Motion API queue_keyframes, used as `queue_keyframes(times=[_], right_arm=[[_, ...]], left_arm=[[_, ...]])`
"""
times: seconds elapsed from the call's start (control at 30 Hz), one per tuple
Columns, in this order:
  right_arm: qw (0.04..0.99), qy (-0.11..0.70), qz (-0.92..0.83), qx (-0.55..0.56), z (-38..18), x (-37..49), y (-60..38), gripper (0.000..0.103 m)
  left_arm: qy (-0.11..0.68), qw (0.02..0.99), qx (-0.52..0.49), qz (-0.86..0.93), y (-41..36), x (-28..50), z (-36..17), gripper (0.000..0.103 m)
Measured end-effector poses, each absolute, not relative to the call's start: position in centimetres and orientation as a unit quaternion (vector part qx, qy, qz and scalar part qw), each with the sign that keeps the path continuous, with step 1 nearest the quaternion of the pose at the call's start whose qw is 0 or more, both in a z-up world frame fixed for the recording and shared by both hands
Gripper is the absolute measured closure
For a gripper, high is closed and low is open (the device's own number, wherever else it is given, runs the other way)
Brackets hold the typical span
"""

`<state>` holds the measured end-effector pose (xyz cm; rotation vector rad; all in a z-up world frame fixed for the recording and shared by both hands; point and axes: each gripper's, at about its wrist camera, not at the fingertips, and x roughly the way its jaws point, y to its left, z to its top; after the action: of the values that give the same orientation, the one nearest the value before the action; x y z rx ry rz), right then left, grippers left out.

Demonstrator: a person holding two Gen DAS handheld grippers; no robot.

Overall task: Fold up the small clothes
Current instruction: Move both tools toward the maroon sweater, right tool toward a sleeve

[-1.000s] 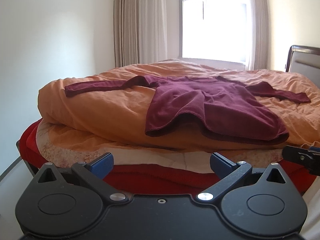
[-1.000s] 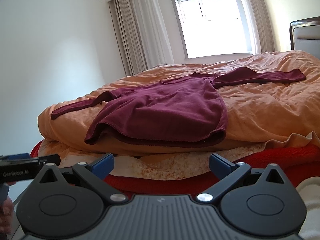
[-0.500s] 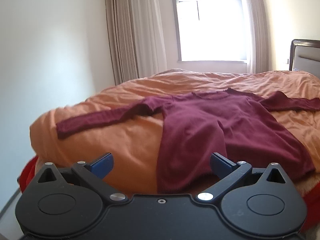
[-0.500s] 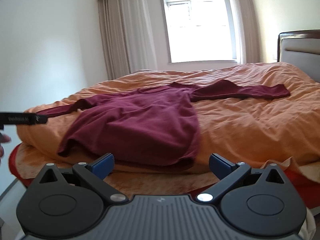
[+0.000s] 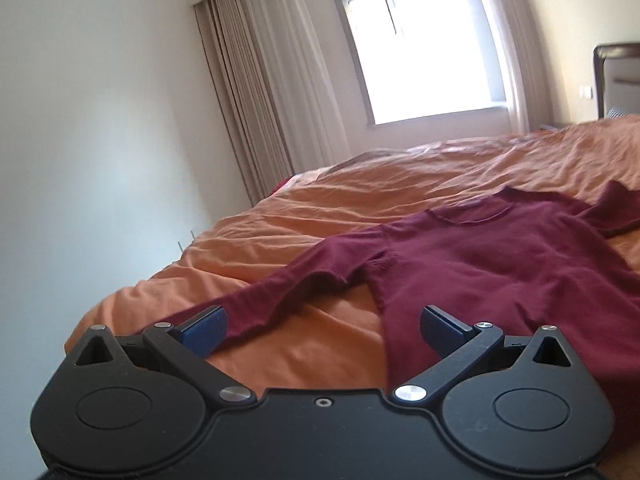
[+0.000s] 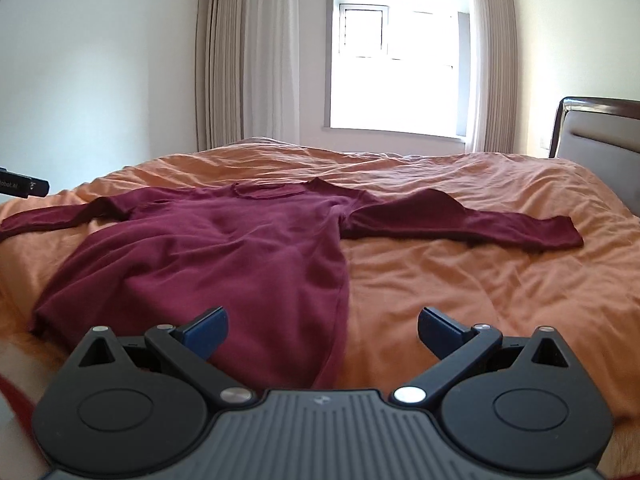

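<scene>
both pairs of fingers stood spread wide and empty. ahead of the left gripper [image 5: 322, 326] the near sleeve [image 5: 280, 294] of the maroon sweater [image 5: 500, 264] ran across just past its fingers, the cuff close to the left-hand pad. the right gripper [image 6: 322, 326] hung just short of the hem [image 6: 256, 344], side seam between its fingers. the sweater lay flat on the orange duvet [image 6: 460, 280]; it looked light, limp and not slippery. i judged the cuffs and hem corners the best holds, pinching knit only.

Maroon sweater [image 6: 224, 256] – soft matt knit, orange duvet [image 6: 460, 280] – crumpled matt cloth
</scene>
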<state>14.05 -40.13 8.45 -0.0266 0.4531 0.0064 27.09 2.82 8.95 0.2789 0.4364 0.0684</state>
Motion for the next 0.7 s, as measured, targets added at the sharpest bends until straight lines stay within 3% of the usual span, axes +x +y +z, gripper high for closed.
queue_keyframes(times=[0.27,0.7], right_arm=[[0.976,0.213,0.009,0.038,8.1,21.8,-47.5,0.000],[0.954,0.224,-0.117,0.164,6.6,31.4,-64.6,0.000]], left_arm=[[0.239,0.961,0.127,0.051,0.6,36.5,8.4,0.001],[0.252,0.963,0.090,-0.034,-12.1,45.8,1.7,0.001]])
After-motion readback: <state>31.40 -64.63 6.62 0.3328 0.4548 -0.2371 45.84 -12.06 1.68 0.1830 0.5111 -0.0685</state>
